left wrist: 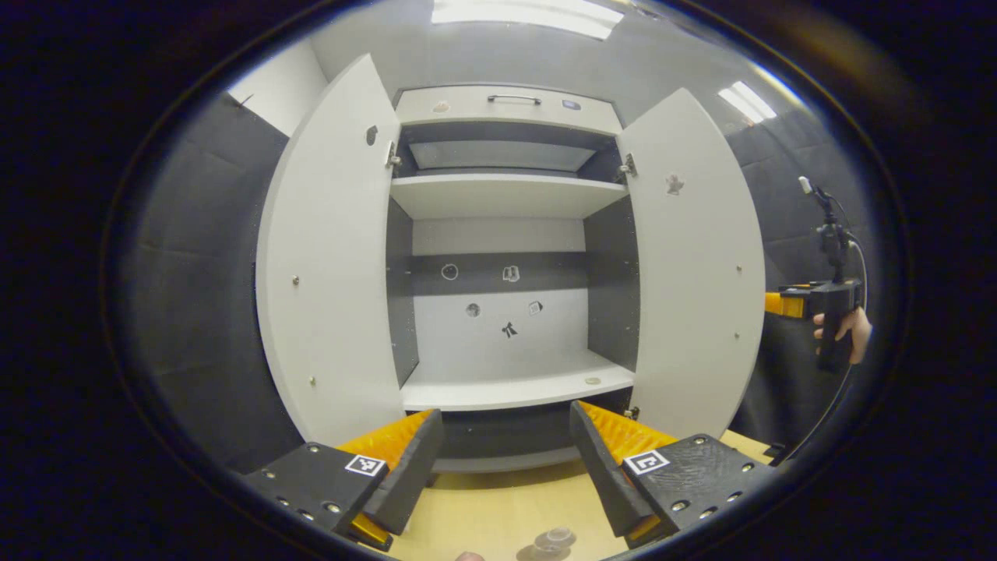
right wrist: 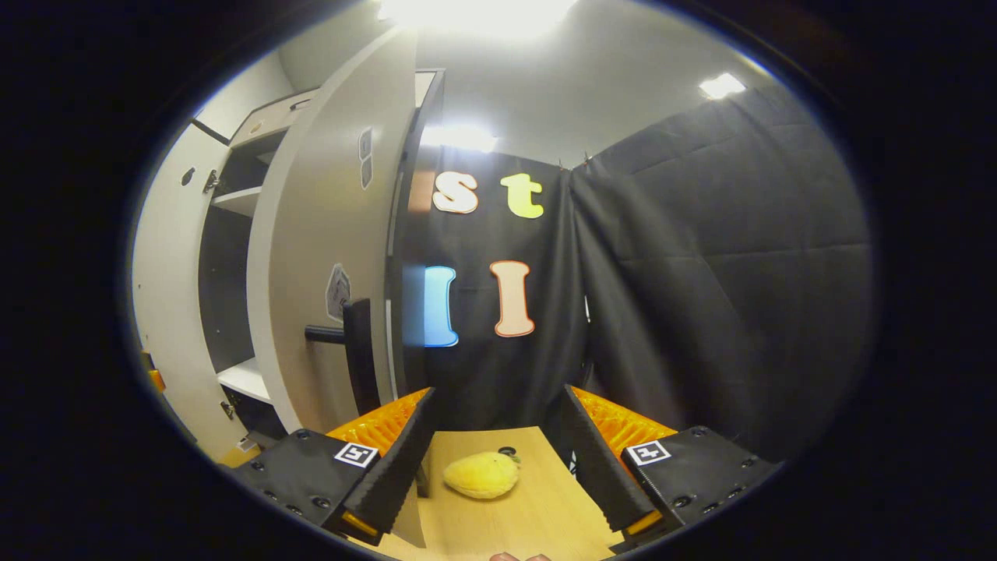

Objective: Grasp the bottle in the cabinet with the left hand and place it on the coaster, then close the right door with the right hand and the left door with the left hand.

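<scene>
The white cabinet stands in front of me with its left door (left wrist: 335,257) and right door (left wrist: 693,265) both swung wide. Its shelves (left wrist: 506,386) hold no bottle. My left gripper (left wrist: 506,413) is open, empty and faces the lower shelf. Below it, at the view's bottom edge, the clear top of a bottle (left wrist: 554,538) stands on the wooden table (left wrist: 498,506); what lies under it is hidden. My right gripper (right wrist: 498,393) is open and empty beside the outer face of the right door (right wrist: 327,234), close to its black handle (right wrist: 354,343).
A yellow plush fruit (right wrist: 481,474) lies on the table between the right gripper's fingers. A hand holds the right gripper's body (left wrist: 818,300) past the right door's edge. A small round disc (left wrist: 593,381) sits on the lower shelf. Black cloth walls surround the cabinet.
</scene>
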`<action>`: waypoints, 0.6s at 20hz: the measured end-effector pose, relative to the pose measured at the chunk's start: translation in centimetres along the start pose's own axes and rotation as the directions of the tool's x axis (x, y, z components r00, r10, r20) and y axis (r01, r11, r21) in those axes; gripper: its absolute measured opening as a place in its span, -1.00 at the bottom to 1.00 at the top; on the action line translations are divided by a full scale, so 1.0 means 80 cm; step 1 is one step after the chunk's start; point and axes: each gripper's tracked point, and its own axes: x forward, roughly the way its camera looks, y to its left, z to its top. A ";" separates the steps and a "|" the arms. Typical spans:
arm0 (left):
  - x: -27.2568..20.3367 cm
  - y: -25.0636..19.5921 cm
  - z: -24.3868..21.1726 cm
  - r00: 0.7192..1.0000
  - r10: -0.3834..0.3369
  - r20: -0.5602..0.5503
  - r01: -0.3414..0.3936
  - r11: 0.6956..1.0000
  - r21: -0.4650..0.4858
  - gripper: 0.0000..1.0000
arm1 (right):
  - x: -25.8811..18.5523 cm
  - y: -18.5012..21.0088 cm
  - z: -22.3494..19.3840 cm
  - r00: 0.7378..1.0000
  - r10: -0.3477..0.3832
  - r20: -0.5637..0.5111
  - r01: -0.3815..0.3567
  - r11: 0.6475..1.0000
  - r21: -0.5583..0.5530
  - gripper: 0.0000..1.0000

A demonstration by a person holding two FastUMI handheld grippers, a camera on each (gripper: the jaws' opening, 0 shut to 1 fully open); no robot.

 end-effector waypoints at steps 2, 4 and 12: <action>0.001 0.001 -0.012 0.999 0.024 -0.023 -0.024 0.999 -0.028 0.89 | 0.006 0.001 0.000 1.000 0.013 -0.028 -0.013 1.000 0.002 0.94; 0.000 0.007 -0.026 0.997 0.050 -0.051 -0.054 0.996 -0.074 0.89 | 0.007 0.004 -0.002 0.999 0.014 -0.035 -0.014 1.000 0.024 0.92; -0.030 0.060 -0.052 0.985 0.151 -0.088 -0.166 0.964 -0.206 0.90 | -0.001 0.038 0.001 0.999 0.042 -0.022 -0.042 0.999 0.013 0.91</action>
